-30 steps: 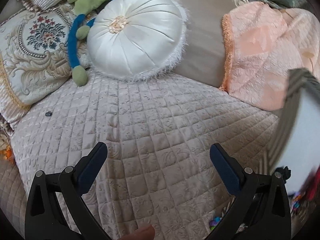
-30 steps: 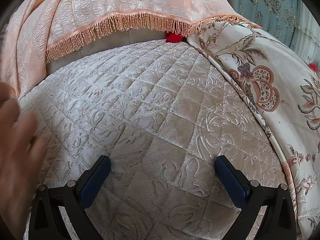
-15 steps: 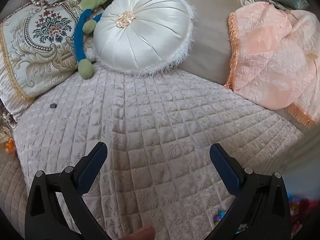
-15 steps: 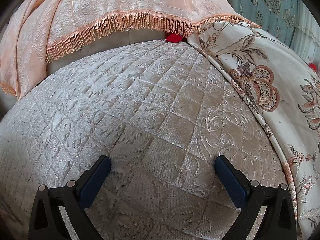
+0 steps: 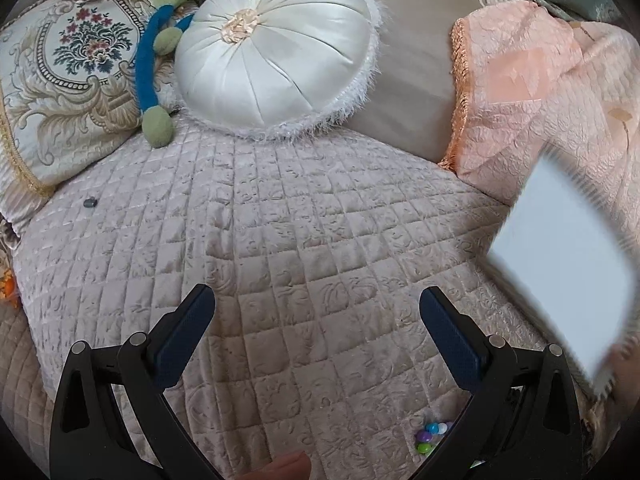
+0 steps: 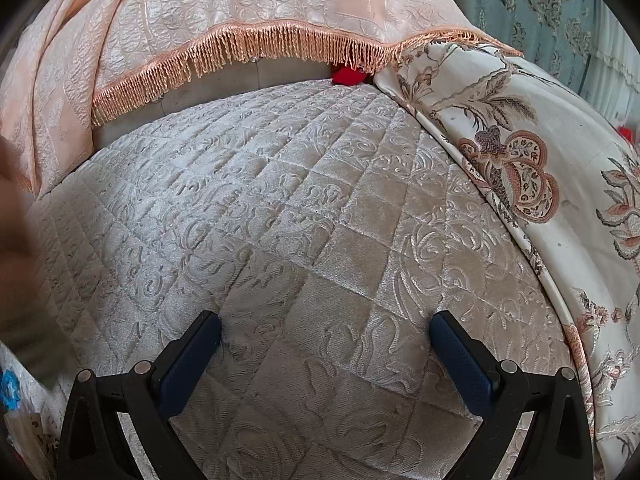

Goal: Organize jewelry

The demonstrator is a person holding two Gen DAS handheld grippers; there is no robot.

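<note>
My left gripper (image 5: 316, 312) is open and empty above a quilted beige sofa seat (image 5: 304, 240). A few coloured beads (image 5: 430, 436) lie on the seat beside its right finger, partly hidden by it. A blurred white flat box with a ribbed edge (image 5: 560, 256) is in the air at the right. My right gripper (image 6: 326, 338) is open and empty over the same quilted seat (image 6: 280, 220). A blurred hand (image 6: 16, 240) and a blurred white thing with a blue bit (image 6: 10, 390) show at the left edge of the right wrist view.
A round white satin cushion (image 5: 276, 48), a floral cushion (image 5: 68, 80) and a green and blue plush toy (image 5: 156, 60) line the sofa back. A fringed peach throw (image 5: 536, 92) (image 6: 248, 8) hangs at the right. A small dark object (image 5: 90, 202) lies at left. A floral cushion (image 6: 540, 184) bounds the right.
The white box has come back into the left wrist view at the right. A blurred hand has re-entered the right wrist view at the left. The right gripper has stayed still.
</note>
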